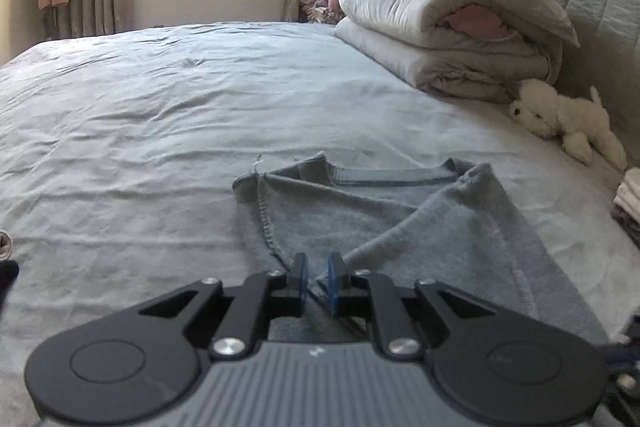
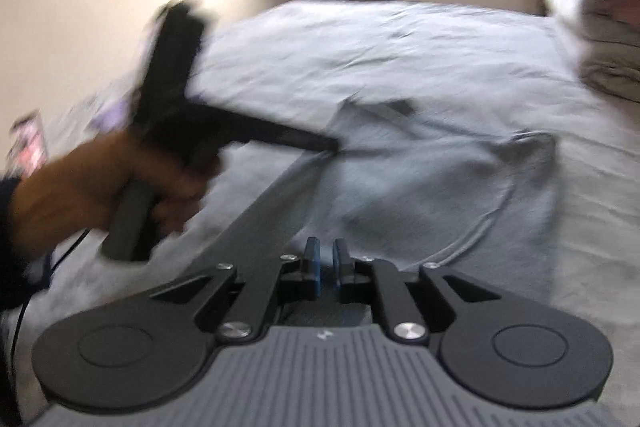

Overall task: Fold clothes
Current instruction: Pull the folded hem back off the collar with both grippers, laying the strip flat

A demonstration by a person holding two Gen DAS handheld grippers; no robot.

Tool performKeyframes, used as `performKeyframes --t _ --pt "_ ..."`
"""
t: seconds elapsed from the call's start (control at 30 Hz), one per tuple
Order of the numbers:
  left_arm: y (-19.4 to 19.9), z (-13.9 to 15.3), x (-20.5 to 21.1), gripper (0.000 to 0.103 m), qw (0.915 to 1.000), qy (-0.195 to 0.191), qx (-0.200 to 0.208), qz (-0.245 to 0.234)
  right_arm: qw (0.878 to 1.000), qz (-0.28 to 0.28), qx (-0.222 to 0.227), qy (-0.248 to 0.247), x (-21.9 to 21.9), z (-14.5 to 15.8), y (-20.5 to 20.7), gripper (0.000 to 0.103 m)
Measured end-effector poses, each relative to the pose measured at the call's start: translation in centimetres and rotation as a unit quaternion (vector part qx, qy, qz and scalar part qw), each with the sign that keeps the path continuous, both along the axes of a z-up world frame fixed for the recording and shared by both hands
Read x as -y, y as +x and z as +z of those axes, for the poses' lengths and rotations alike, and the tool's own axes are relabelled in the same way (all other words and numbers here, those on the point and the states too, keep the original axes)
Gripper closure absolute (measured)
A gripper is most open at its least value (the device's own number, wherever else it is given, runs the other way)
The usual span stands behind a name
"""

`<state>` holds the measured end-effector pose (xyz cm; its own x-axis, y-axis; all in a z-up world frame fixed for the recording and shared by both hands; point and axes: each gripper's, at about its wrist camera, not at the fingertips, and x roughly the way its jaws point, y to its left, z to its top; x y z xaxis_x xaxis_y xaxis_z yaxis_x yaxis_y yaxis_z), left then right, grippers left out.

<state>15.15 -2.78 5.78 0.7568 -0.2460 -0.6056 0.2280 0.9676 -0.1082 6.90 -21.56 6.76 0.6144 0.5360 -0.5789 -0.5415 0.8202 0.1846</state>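
Daylight from the window falls across the bed (image 1: 160, 99), and my grey garment (image 1: 400, 219) lies near its foot edge, partly folded, neckline away from me and one flap turned diagonally over the body. I read that as a side already brought in, with more folding to come.

My left gripper (image 1: 318, 277) sits low at the garment's near edge; its blue pads are a little apart, with a ridge of fabric running between them, and I see no firm pinch, so I take it as loose. My right gripper (image 2: 325, 265) hovers over the same near hem, jaws slightly parted, nothing clearly clamped. My left hand (image 2: 100, 183) shows in the blurred right view, wrapped round its handle.

Further out, folded quilts (image 1: 448, 27) are stacked by the headboard, a white plush dog (image 1: 560, 115) below them, and a small pile of finished clothes (image 1: 630, 203) at the right edge, probably kept clear of my folding space.
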Motion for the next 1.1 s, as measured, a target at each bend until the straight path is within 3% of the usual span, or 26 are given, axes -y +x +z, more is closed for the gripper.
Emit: performKeyframes --t 0.1,0.3,0.37,0.4,0.43,0.67,0.8,0.97,1.1 --pt "-1.3 -0.2 1.2 0.074 0.9997 -0.011 -0.018 -0.013 1.000 -0.020 -0.010 -0.001 -0.1 -0.7 0.7 0.091" --pt "-5.5 -0.4 3.3 0.074 0.9993 0.012 -0.027 -0.025 0.999 -0.026 -0.032 -0.026 -0.7 -1.4 1.0 0.087" --pt "-6.8 0.1 3.1 0.073 0.9994 0.011 -0.027 -0.017 0.999 -0.024 -0.013 -0.021 0.0 -0.4 0.4 0.076" --pt "-7.5 0.3 3.0 0.073 0.9995 0.017 -0.024 -0.009 0.999 -0.031 -0.013 -0.028 0.4 -0.4 0.3 0.062" --pt "-8.2 0.5 3.0 0.073 0.9995 0.023 -0.021 -0.001 0.999 -0.038 -0.013 -0.035 0.8 -0.4 0.2 0.059" --pt "-13.9 -1.0 2.3 0.070 0.9984 0.029 -0.046 0.014 0.994 -0.077 -0.022 -0.080 2.3 -1.7 -1.1 0.059" --pt "-16.4 -1.5 1.7 0.070 0.9984 0.043 -0.031 0.021 0.992 -0.073 -0.003 -0.107 1.6 -1.5 -3.2 0.059" --pt "-18.0 -1.8 1.2 0.063 0.9985 0.036 -0.034 0.023 0.990 -0.103 -0.026 -0.094 2.0 -1.8 -4.6 0.059" --pt "-19.4 -2.3 0.5 0.063 0.9988 0.024 -0.036 0.025 0.988 -0.117 -0.035 -0.091 2.4 -2.3 -6.6 0.058"
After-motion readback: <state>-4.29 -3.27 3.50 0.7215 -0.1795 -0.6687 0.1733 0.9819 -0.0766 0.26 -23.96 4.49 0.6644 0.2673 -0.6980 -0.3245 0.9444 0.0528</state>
